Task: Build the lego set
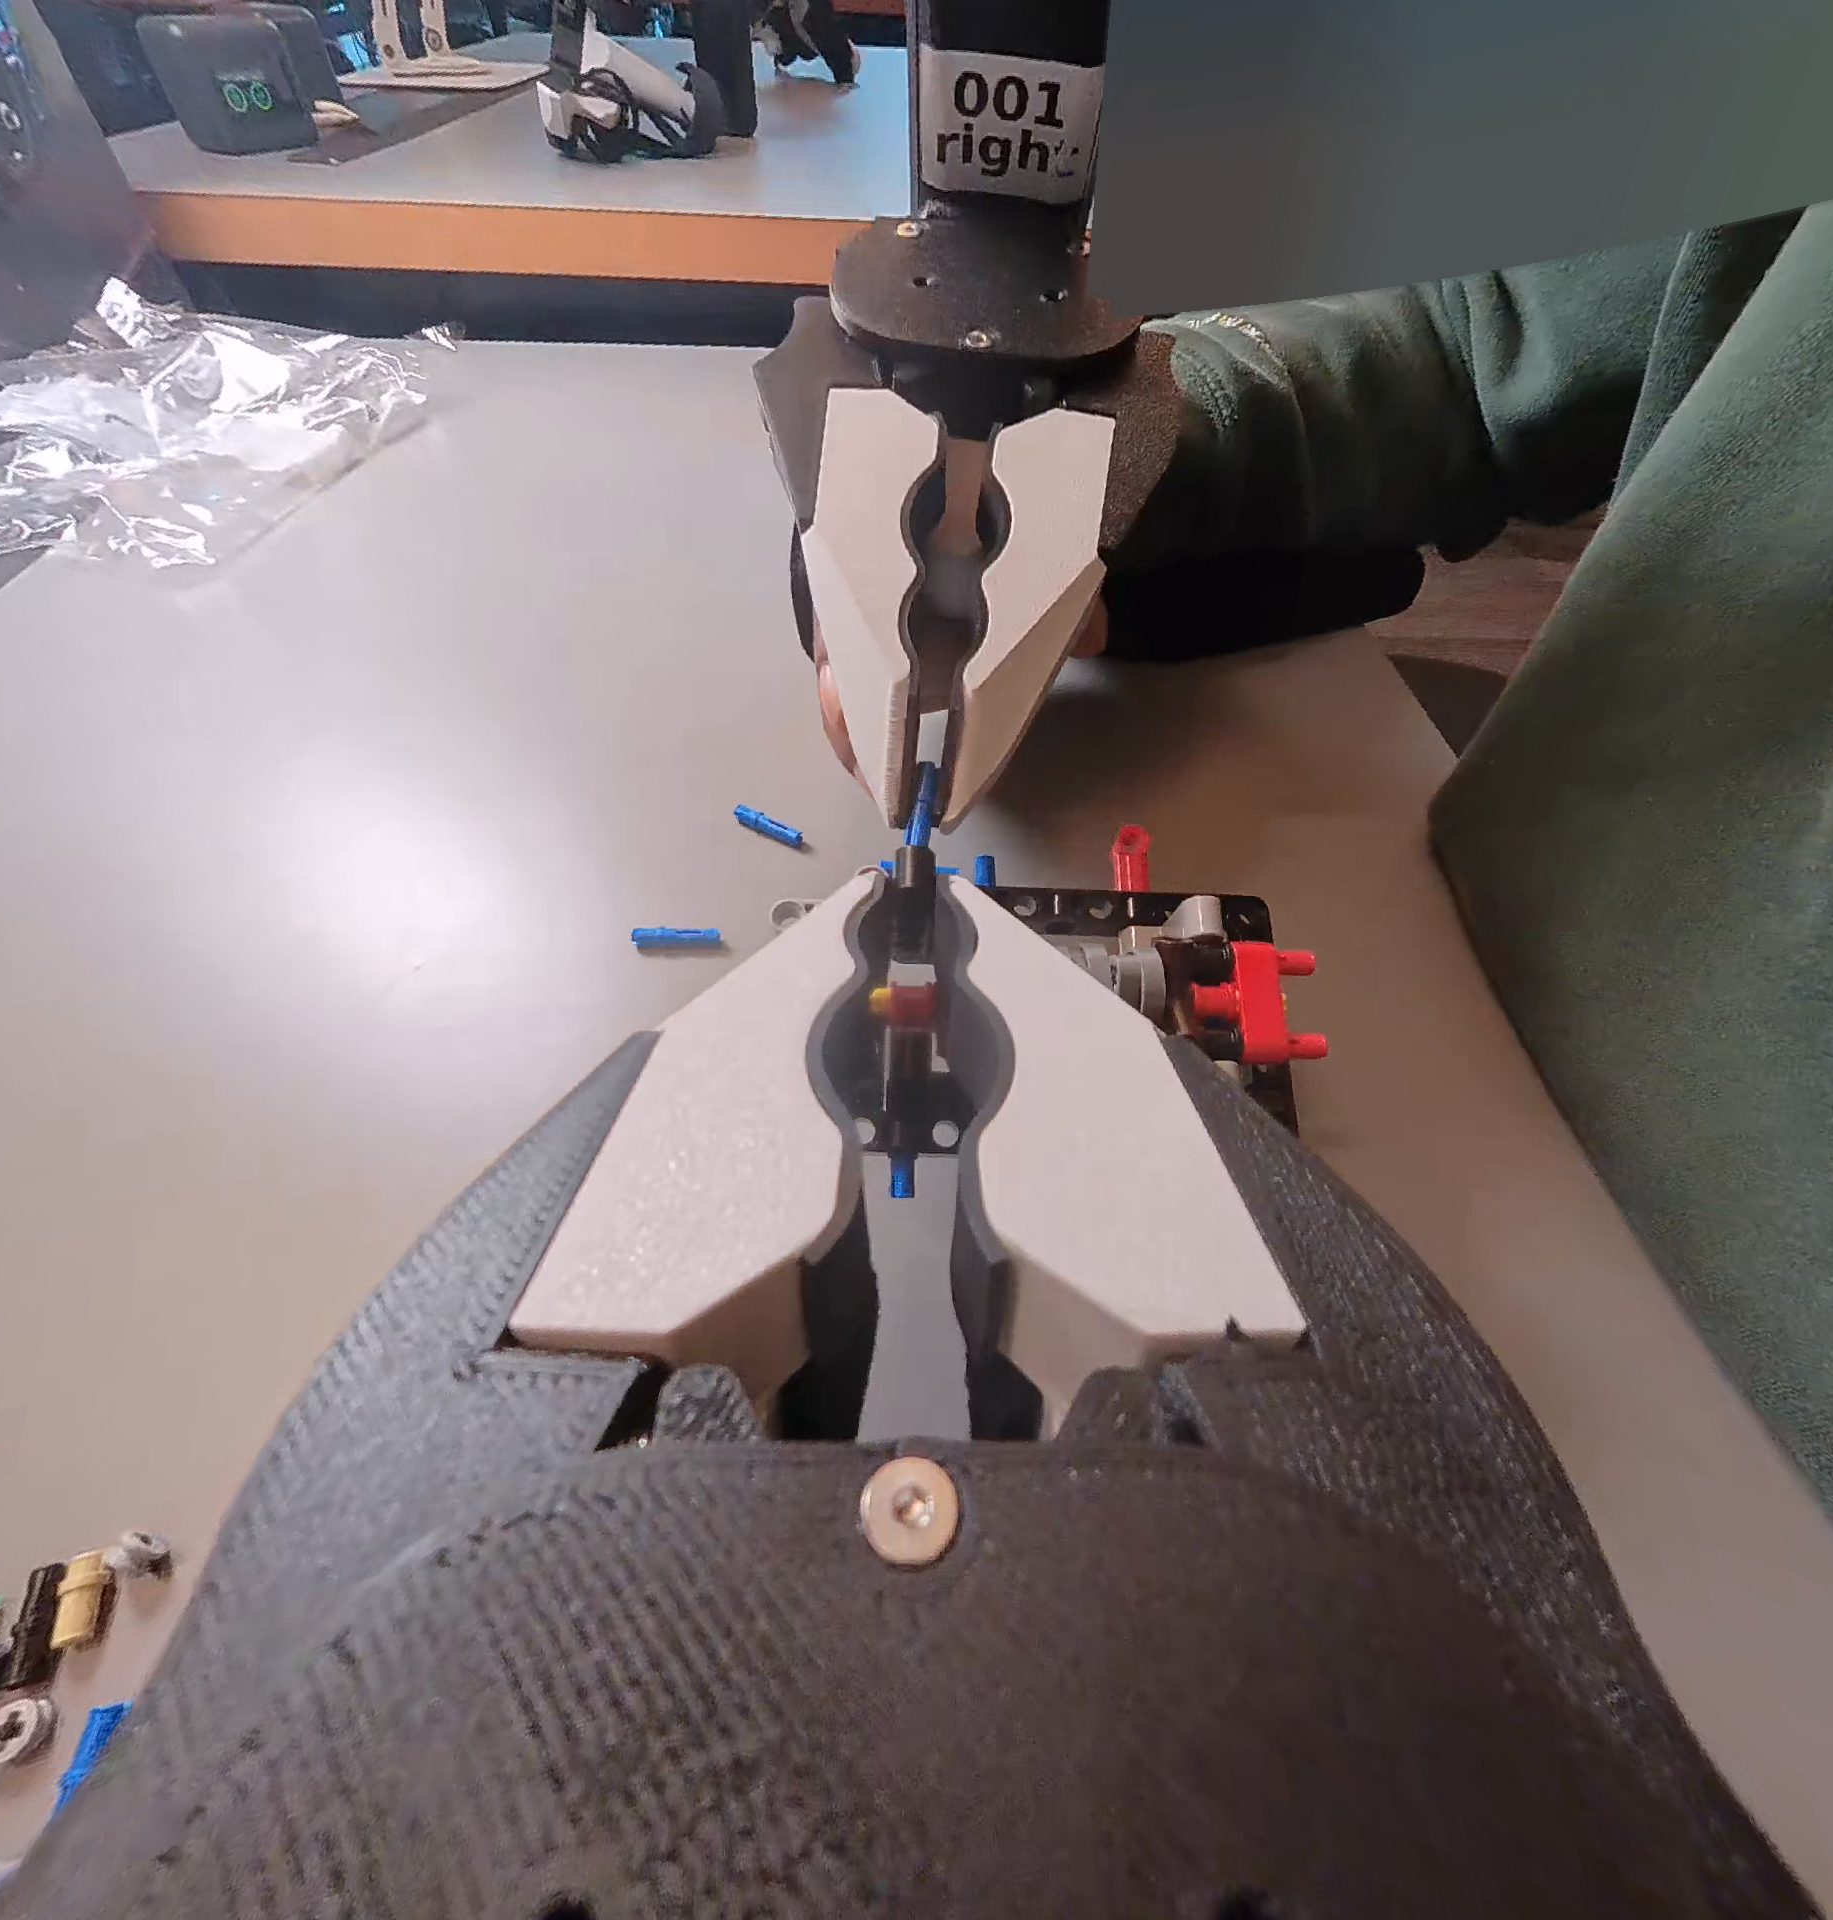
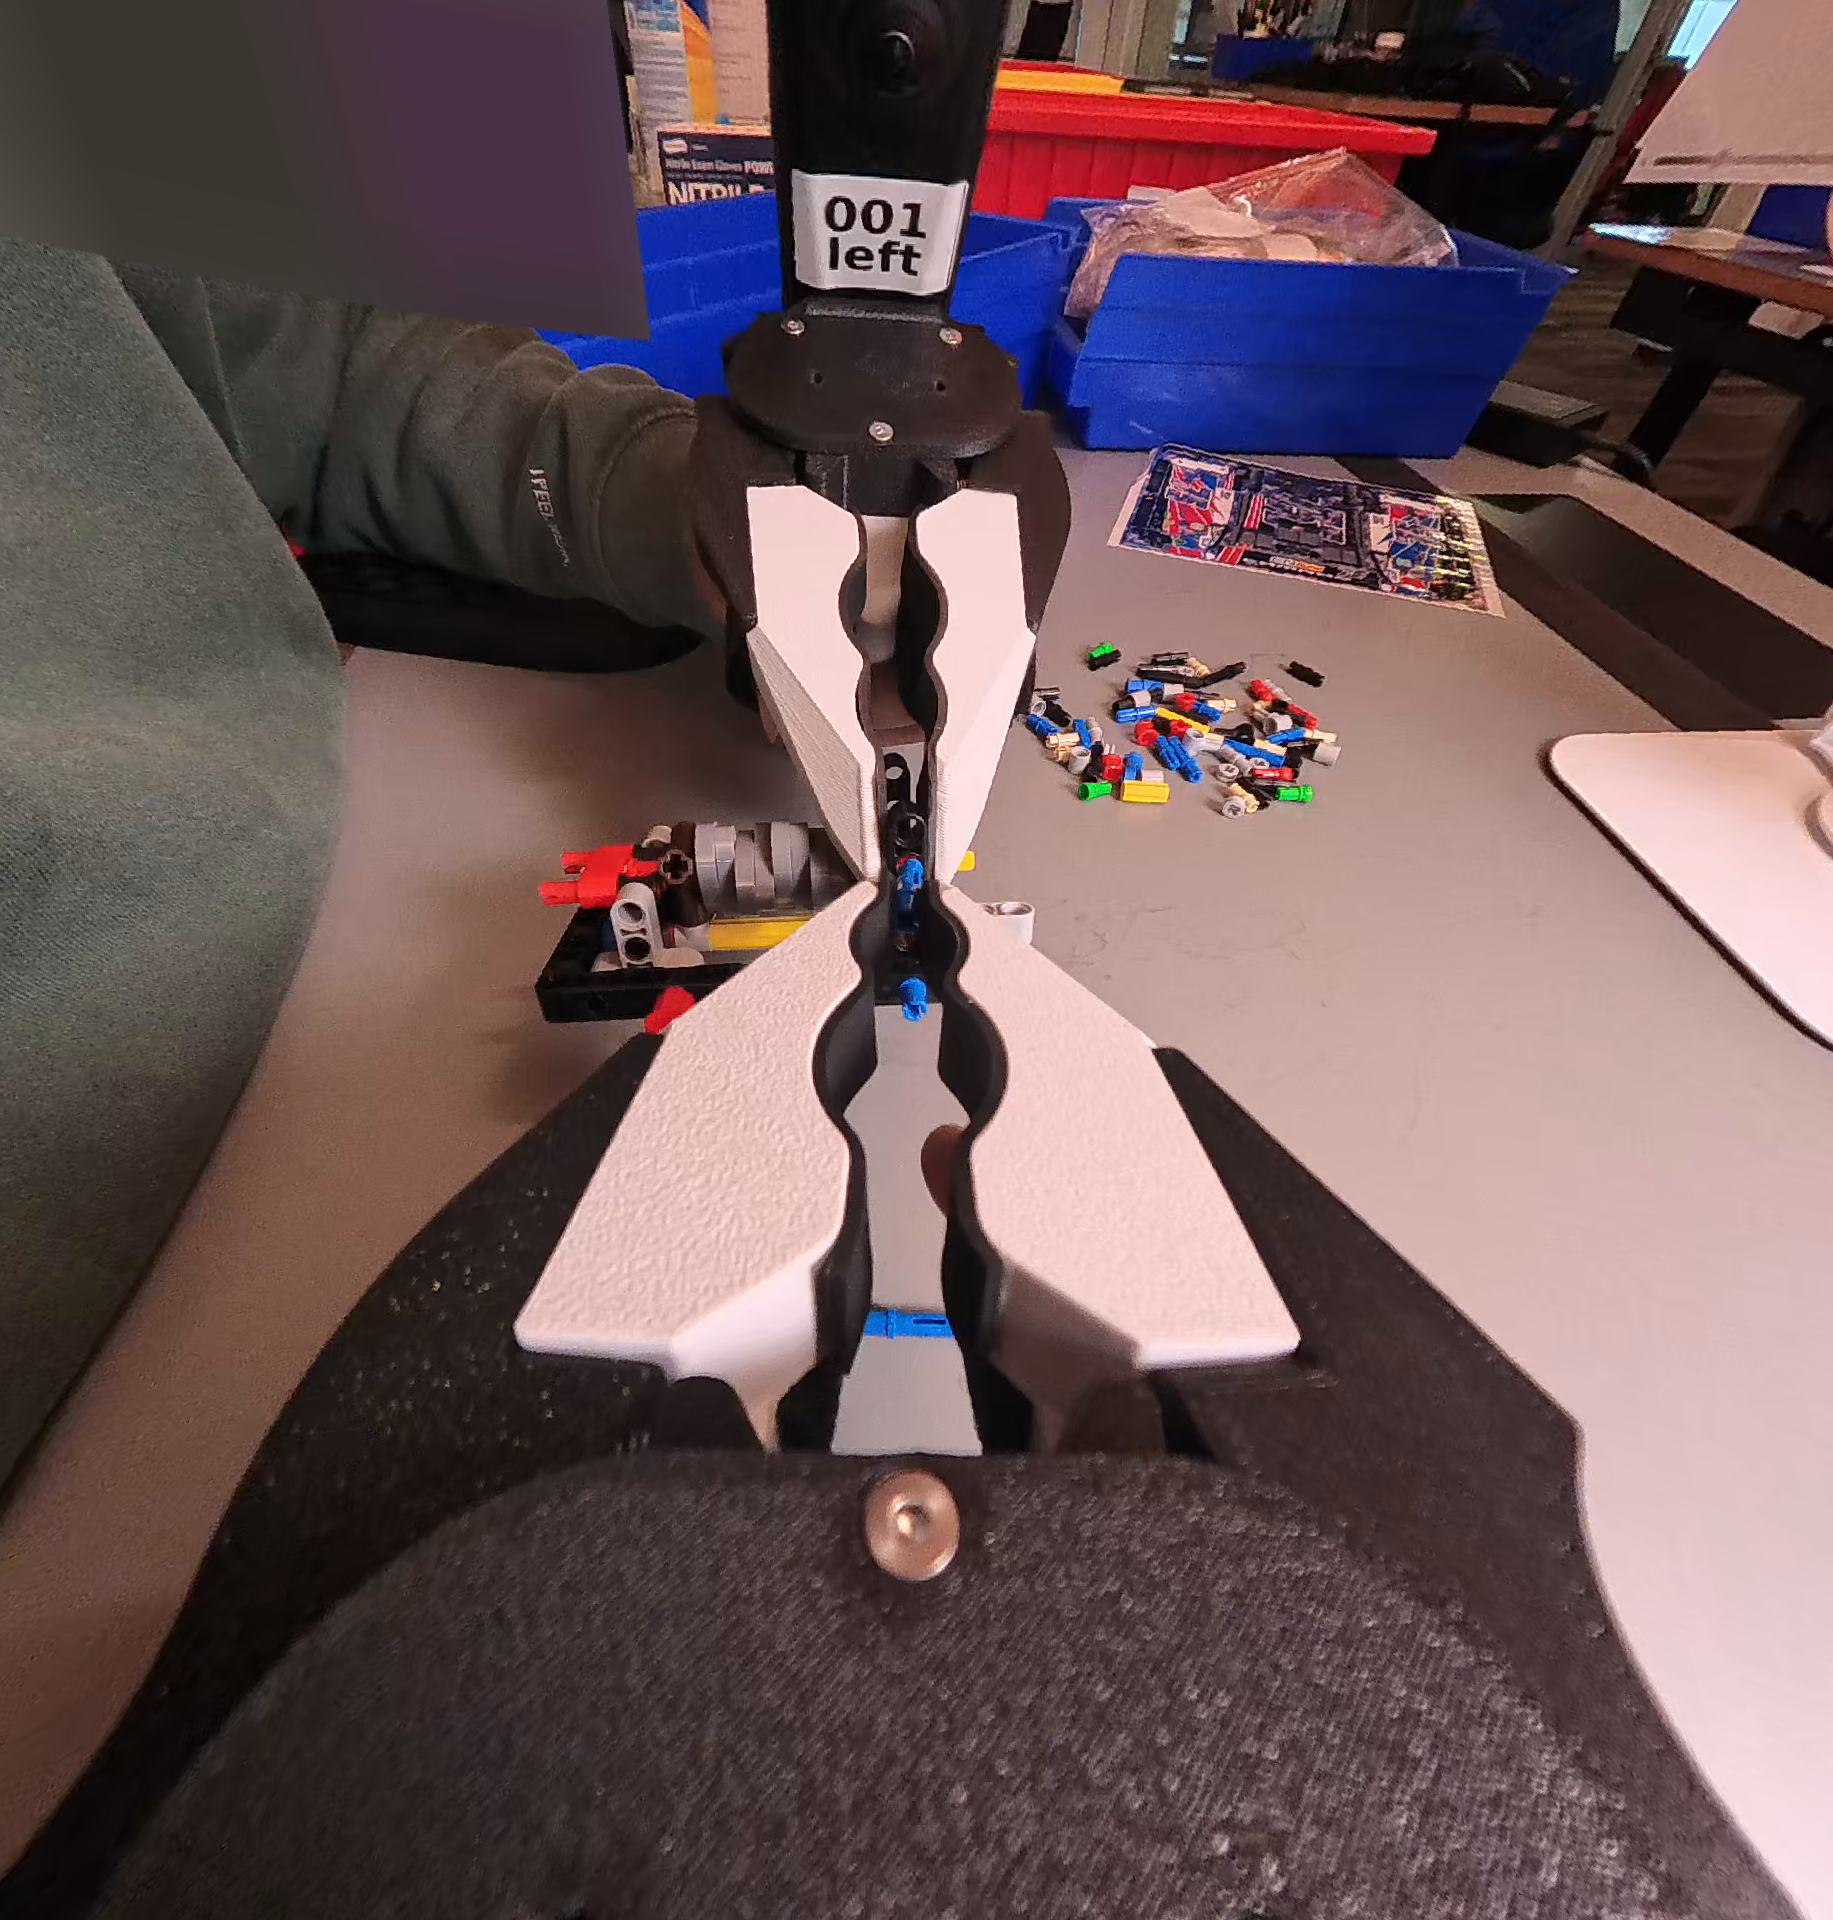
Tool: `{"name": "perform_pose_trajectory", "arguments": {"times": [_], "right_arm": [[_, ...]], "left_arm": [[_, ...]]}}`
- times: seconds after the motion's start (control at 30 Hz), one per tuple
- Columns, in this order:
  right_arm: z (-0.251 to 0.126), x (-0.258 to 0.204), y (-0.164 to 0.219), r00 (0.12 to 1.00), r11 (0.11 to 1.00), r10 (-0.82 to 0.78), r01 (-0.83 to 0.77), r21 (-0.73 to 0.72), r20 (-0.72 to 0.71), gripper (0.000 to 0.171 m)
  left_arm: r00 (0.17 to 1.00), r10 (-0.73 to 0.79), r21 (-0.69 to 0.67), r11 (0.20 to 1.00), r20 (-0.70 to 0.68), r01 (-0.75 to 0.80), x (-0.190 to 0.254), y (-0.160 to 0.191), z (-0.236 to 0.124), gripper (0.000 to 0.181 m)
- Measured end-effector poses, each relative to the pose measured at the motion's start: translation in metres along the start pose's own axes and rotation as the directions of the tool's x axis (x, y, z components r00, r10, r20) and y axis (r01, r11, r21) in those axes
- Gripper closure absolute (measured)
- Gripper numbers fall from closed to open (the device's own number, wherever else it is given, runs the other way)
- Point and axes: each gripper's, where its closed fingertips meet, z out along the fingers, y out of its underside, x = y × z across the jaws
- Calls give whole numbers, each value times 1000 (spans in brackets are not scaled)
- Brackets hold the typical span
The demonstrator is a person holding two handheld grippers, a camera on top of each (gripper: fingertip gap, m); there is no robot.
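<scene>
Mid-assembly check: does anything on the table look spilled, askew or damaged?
Nothing looks damaged. Two blue pins lie loose on the table, apart from the pile of small parts. A crumpled clear bag lies at the far edge. The right gripper holds a blue pin against the black piece in the left gripper.

Wrist cameras face each other closely (tips apparently meeting), sharing the black frame [image 1: 1244, 914]

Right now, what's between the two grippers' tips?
In the left wrist view, a blue pin in the right gripper meets a black piece in the left gripper.
</scene>
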Motion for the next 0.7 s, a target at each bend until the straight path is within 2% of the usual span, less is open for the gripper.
{"name": "perform_pose_trajectory", "arguments": {"times": [0.53, 0.7], "right_arm": [[2, -4, 1, 999, 999, 42, -43, 22, 26, 168], [6, -7, 7, 998, 996, -70, 69, -57, -7, 169]], "left_arm": [[1000, -4, 7, 1000, 1, 4, 3, 2, -1, 176], [1000, 24, -35, 999, -5, -24, 7, 8, 3, 176]]}}
